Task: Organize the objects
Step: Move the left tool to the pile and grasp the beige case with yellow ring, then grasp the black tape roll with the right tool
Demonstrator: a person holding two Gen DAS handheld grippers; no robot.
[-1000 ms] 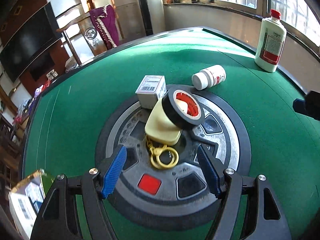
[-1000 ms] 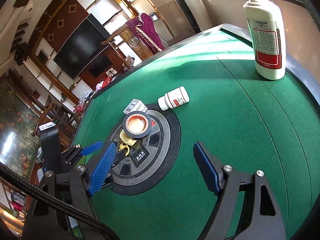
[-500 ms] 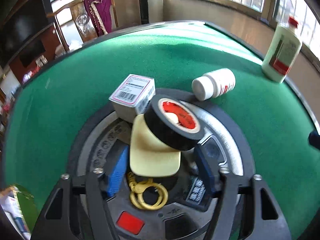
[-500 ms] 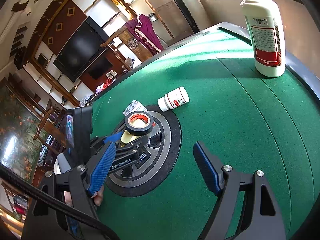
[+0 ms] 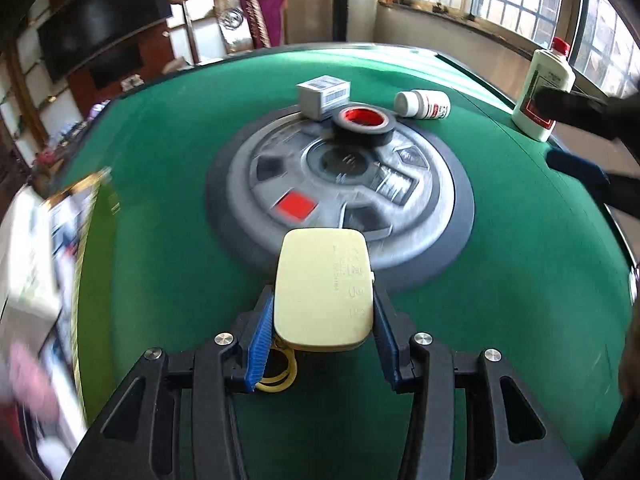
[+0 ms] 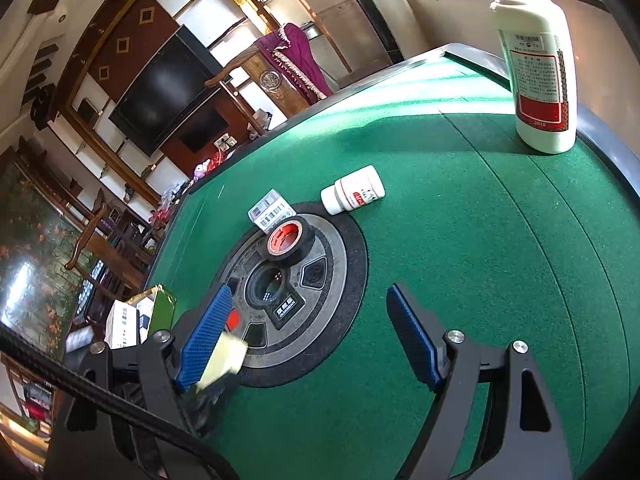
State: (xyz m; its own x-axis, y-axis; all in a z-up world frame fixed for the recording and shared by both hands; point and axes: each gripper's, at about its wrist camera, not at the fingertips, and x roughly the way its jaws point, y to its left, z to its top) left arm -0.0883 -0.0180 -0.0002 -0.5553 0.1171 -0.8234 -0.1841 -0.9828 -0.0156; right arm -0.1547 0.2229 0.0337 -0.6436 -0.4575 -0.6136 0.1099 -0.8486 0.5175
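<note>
1. Step in hand: the left gripper (image 5: 323, 336) has its fingers (image 5: 261, 332) pinching a pale cream case (image 5: 325, 288). They have just been closing, and the case sits squarely between them, one blue pad on each long side. A yellow ring (image 5: 276, 372) hangs from the case, below and behind the fingers.
2. The case is off the round grey centre plate (image 5: 340, 184), which lies ahead of the fingers. It looks lifted clear of the green felt surface (image 5: 520, 280); contact underneath cannot be seen.
3. The right gripper (image 6: 308, 336) is idle, its fingers spread wide with nothing between them.
4. Beyond the left fingers on the plate: a black tape roll (image 5: 364, 124) with a red core, lying flat. Just beyond it stands a small grey carton (image 5: 323, 94), and to its right a white pill bottle (image 5: 422, 104) lies on its side. A tall white bottle (image 5: 540, 92) with a red cap stands at the far right edge.
5. Judgement: the carry step is under way. The next move calls for a set-down spot, perhaps the open box (image 5: 60, 240) left of the fingers; blurred, so uncertain.
6. Materials: the case is smooth hard plastic with rounded corners and could slip. The pads are ribbed, the felt is napped.
</note>
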